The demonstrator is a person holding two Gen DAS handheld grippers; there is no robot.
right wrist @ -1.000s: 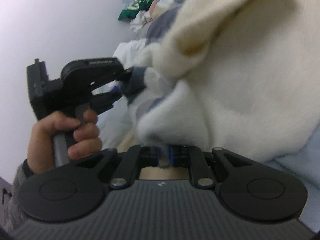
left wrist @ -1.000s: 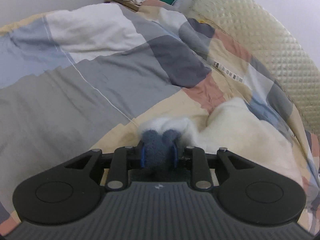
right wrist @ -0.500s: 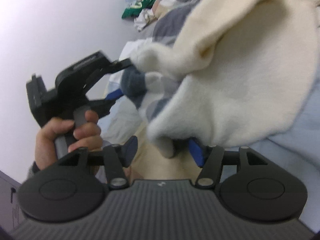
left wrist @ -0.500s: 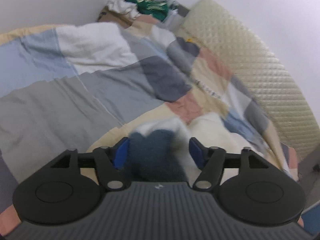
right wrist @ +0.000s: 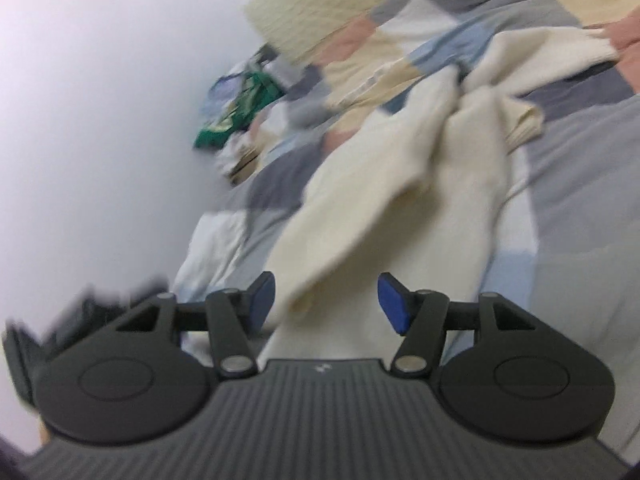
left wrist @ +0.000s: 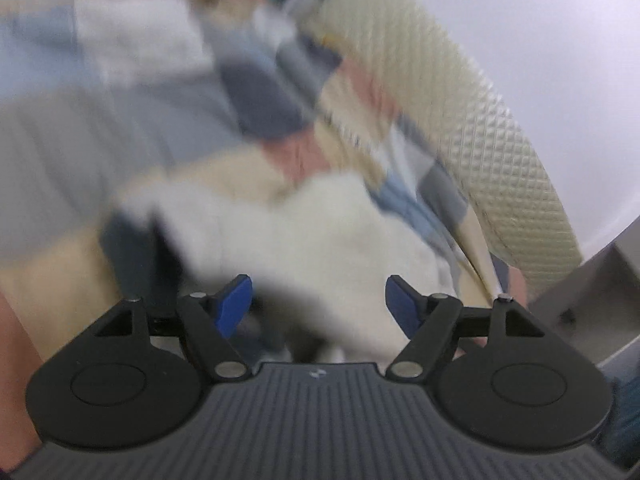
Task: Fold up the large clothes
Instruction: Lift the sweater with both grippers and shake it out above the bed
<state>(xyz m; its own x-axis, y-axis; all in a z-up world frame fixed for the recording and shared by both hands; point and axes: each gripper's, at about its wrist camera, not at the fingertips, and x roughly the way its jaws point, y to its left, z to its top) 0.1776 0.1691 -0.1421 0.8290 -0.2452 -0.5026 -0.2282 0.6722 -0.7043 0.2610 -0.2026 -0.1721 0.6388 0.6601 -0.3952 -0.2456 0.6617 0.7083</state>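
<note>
While both views are smeared with motion blur, the grippers themselves read clearly. Nearest in the left wrist view, the left gripper [left wrist: 319, 304] has its blue pads [left wrist: 234, 305] spread wide, gripping nothing. The right gripper [right wrist: 326, 300] is likewise released, its pads apart with cloth passing loosely between them.

Just beyond the left gripper lies the cream fleece garment [left wrist: 304, 236], fluffy and off-white, bunched in a heap on the patchwork quilt [left wrist: 80, 140]. A dark blue-grey part [left wrist: 128, 252] of it shows at its near left edge. In the right wrist view the same garment [right wrist: 384, 184] stretches away from the gripper in long crumpled folds, a ribbed cuff or hem [right wrist: 524, 120] turned up at its far right.

The quilt, in grey, blue, cream and salmon blocks, spreads under everything. Along its right side in the left wrist view runs a pale quilted mattress or pad [left wrist: 472, 120] with a diamond pattern, propped against the white wall [left wrist: 540, 20]. Farthest off, at the quilt's far end, sits a blurred pile of clothes [right wrist: 236, 116] with something green in it.
</note>
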